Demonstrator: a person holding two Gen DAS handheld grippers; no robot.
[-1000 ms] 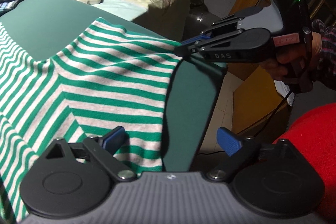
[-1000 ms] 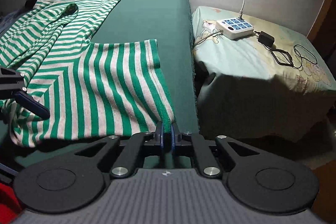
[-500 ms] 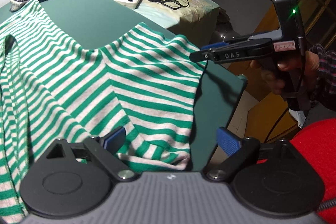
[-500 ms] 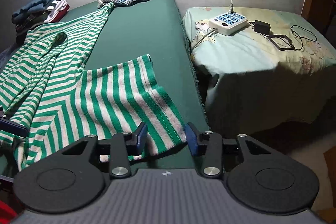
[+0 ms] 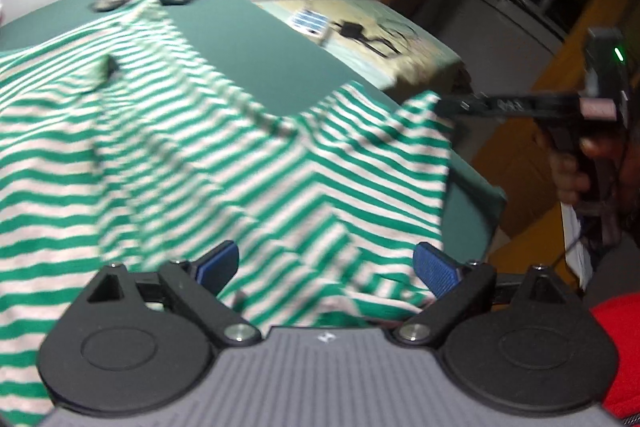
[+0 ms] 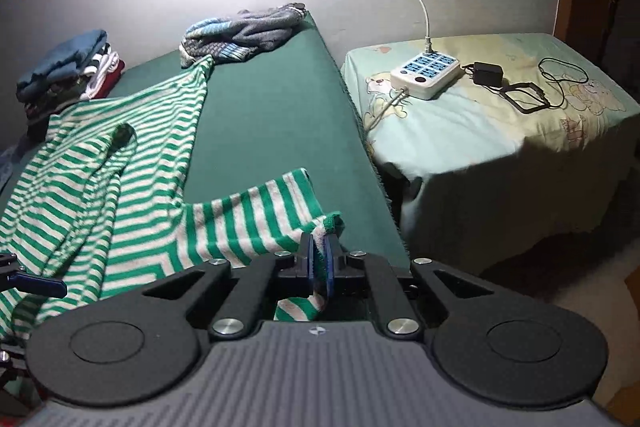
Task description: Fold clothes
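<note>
A green-and-white striped shirt [image 6: 132, 195] lies spread on the green surface [image 6: 272, 115]. My right gripper [image 6: 319, 247] is shut on the shirt's near right corner, and a fold of striped cloth hangs between its blue pads. The left wrist view shows that corner lifted off the surface by the right gripper [image 5: 444, 105], held by a hand. My left gripper [image 5: 326, 263] stands open low over the shirt's [image 5: 200, 155] near hem. Cloth lies under and between its pads, which do not press on it. One left finger [image 6: 36, 281] shows at the right wrist view's left edge.
A stack of folded clothes [image 6: 68, 67] sits at the far left and a grey-blue knit garment [image 6: 244, 33] at the far end. Right of the surface stands a cloth-covered table [image 6: 500, 139] with a power strip [image 6: 426, 75], a charger and cables. Red fabric [image 5: 616, 347] is near my left gripper.
The right gripper opened, closed again on the shirt's corner and raised it. The left gripper, still open, moved over the shirt's near hem; its view is now blurred.
</note>
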